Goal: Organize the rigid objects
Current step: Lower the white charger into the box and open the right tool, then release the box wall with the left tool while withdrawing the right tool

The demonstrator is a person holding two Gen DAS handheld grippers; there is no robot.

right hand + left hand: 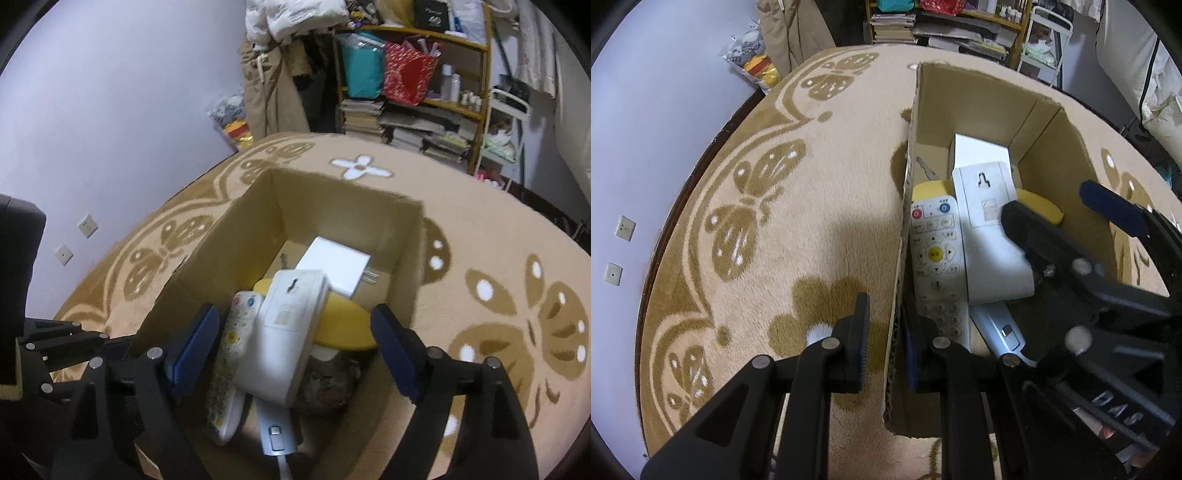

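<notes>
Between the jaws of the left gripper (886, 354) stands the near-left wall of the cardboard box (905, 236); the jaws straddle it with a gap showing on the outer side, so they look spread around the wall, not yet pinching it. Just beyond its inner finger lies the white remote (936, 266), flat against that wall. Beside it, further in, the white device (284, 332) rests tilted over a yellow sponge (347, 325) and a dark mottled lump too blurred to name.

Directly ahead of the right gripper (295, 343), whose jaws are spread wide and empty above the box, that device sits between the pads. A silver handle-like tool (275, 428) lies under its near end. Past the pile, a flat white box (334, 266) and a key (925, 168) lie by the far wall.

Judging by this, the box is being steadied while the contents are settled: squeeze the wall gently to avoid crushing the cardboard, and keep the right jaws clear of the rim.
</notes>
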